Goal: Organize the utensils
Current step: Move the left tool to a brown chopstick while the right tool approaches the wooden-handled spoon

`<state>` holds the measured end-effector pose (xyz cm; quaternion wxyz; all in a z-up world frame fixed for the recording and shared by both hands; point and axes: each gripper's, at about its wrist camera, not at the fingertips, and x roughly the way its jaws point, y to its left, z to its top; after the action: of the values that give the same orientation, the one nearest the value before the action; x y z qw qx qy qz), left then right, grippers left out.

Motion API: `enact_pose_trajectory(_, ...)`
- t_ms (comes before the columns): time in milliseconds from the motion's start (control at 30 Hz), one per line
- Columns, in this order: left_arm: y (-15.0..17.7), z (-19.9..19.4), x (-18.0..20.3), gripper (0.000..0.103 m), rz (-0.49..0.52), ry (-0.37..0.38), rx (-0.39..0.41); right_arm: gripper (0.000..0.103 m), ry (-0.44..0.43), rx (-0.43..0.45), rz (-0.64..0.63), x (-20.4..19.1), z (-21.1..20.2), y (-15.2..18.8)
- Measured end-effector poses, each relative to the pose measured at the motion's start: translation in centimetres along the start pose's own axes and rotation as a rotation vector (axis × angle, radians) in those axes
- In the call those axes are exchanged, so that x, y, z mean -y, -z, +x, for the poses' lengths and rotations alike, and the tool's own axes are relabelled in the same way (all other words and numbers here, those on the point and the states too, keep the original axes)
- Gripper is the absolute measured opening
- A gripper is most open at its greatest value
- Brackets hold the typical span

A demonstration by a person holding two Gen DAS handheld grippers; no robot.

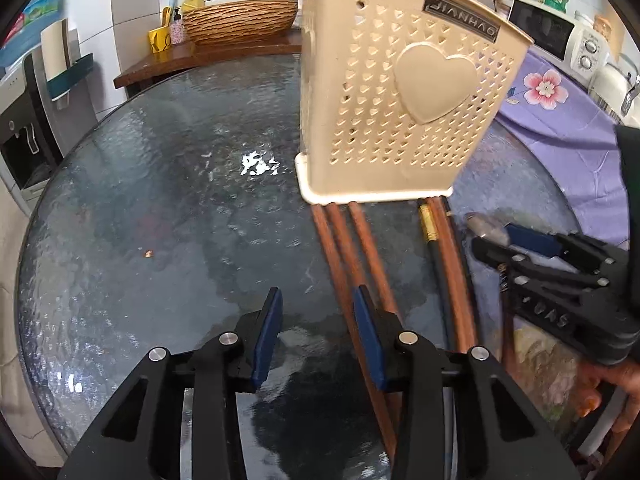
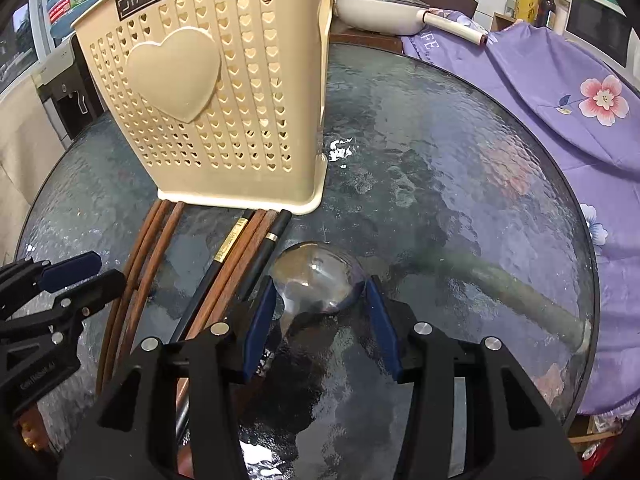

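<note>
Round glass table (image 2: 460, 168), beige utensil holder (image 2: 208, 92) upright at far side, chopsticks (image 2: 132, 280) lying lengthwise toward it. Right gripper (image 2: 320, 320) spread wide, straddling metal spoon (image 2: 316, 280), bowl forward, handle running back underneath. Left gripper (image 1: 316, 336) also wide, empty, beside chopsticks. Bare glass rightward.

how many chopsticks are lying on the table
7, all on the glass table in front of the holder: three brown chopsticks left, two black chopsticks and two brown by the spoon.
</note>
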<state>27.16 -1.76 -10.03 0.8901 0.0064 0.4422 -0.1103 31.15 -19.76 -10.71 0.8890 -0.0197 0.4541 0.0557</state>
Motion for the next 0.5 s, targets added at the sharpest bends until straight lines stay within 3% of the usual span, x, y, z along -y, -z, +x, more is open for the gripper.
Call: enact_pose_trajectory(500,-2.2,1.8,0.5,0.037,0.019,-0.053,-0.016,0.048,0.026,-0.022,0.040,-0.5,0.0,-0.4)
